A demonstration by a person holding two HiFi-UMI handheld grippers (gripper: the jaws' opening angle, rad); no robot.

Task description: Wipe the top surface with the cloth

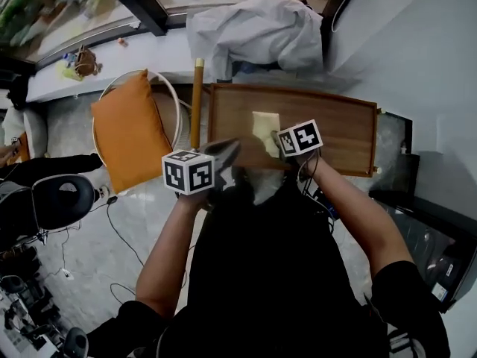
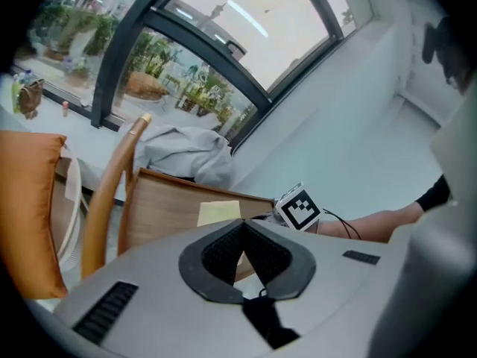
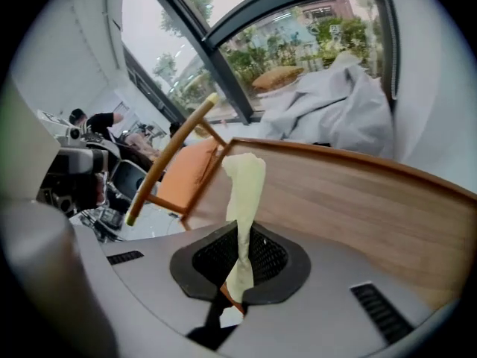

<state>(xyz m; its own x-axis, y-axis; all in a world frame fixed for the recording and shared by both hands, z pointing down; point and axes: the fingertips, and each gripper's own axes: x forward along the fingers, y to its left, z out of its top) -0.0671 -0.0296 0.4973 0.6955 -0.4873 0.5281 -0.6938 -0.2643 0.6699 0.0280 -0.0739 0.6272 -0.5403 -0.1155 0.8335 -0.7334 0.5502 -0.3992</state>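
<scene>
Both bare forearms [image 1: 168,237] reach forward with elbows bent. The right gripper [image 3: 240,233] is clamped on the pale yellow cloth [image 3: 244,185], a soft twisted strip rising just ahead of its jaws, over the smooth, rimmed wooden counter [image 3: 358,207]. Just to its left, the left gripper [image 2: 242,230] is closed on nothing.

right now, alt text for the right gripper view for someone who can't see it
The right tool is shut on a pale yellow cloth, which twists forward out of the jaws above a wooden top. Behind are an orange cushion on a chair, a crumpled white sheet and large windows.
</scene>
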